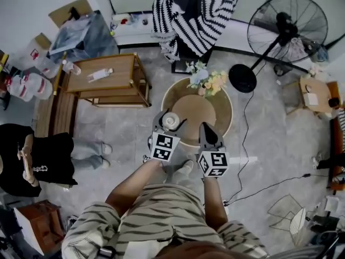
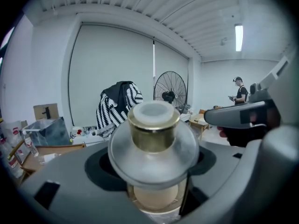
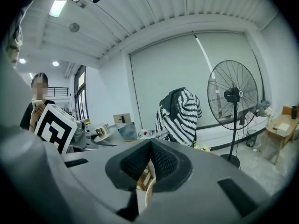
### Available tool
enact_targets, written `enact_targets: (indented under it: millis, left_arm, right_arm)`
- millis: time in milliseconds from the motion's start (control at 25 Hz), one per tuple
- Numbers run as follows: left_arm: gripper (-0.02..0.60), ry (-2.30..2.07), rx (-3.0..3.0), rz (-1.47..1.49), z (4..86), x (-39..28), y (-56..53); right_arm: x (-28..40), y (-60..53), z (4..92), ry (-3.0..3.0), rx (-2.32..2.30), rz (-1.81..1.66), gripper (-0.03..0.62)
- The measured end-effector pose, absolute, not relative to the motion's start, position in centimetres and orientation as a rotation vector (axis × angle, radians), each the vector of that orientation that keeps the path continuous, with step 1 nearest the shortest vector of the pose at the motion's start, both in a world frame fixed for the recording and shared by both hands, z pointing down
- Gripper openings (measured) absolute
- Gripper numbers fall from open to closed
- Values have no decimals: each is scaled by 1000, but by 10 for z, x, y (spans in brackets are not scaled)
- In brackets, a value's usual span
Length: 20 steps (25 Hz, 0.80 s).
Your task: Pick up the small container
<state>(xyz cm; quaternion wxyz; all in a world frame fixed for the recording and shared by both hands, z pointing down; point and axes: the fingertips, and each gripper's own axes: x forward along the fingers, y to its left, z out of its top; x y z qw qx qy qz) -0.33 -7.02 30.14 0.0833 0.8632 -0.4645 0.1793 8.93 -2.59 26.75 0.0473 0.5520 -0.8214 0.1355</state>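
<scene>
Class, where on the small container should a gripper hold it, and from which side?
Hold the container by its wide round body, below the gold collar. Come from the side, one jaw on each flank, as the left gripper has it: it is upright and widest there.

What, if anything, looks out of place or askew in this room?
Nothing is spilled or broken. The container sits held in the left tool. Only a cable snakes loose across the floor right of the round table, which could be a trip hazard.

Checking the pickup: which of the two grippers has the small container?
The left gripper: the small container sits clamped between its jaws. The right gripper has its jaws together, with nothing between them.
</scene>
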Motion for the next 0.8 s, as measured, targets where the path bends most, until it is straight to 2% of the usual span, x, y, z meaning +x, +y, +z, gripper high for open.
enact_targets:
  millis: [800]
  left_arm:
    - [328,-1450,2649,362,210,-21,-43]
  right_arm:
    - [77,-11,195,-2572,1693,281,5]
